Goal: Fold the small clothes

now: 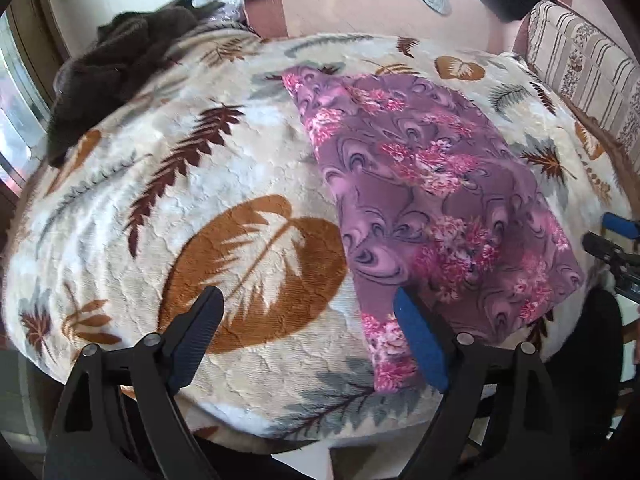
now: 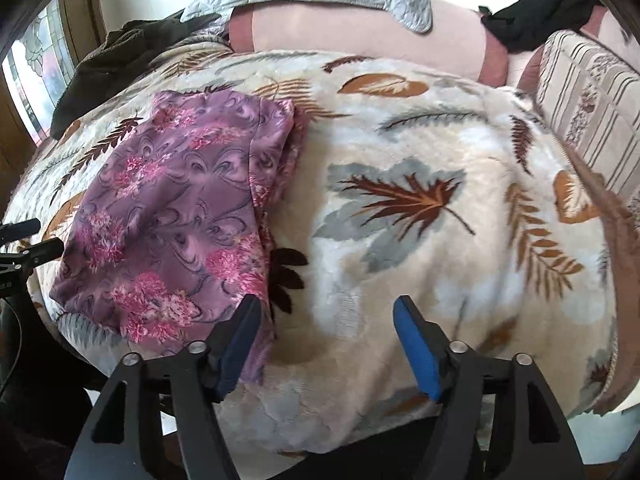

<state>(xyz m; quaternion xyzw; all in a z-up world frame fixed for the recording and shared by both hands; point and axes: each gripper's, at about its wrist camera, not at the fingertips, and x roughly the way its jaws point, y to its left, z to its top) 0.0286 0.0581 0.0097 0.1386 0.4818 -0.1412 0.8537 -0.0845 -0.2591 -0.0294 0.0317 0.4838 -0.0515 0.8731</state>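
Folded purple floral garment flat on leaf-print blanket, right of centre in left view; bare blanket lower left. Left gripper and right gripper fingers wide apart, holding nothing.

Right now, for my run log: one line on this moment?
left gripper open | right gripper open | purple cloth folded on blanket

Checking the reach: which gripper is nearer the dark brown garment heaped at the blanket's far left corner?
Left. The left gripper sits left of the purple floral cloth, on the brown garment side; the right gripper is beyond that cloth.
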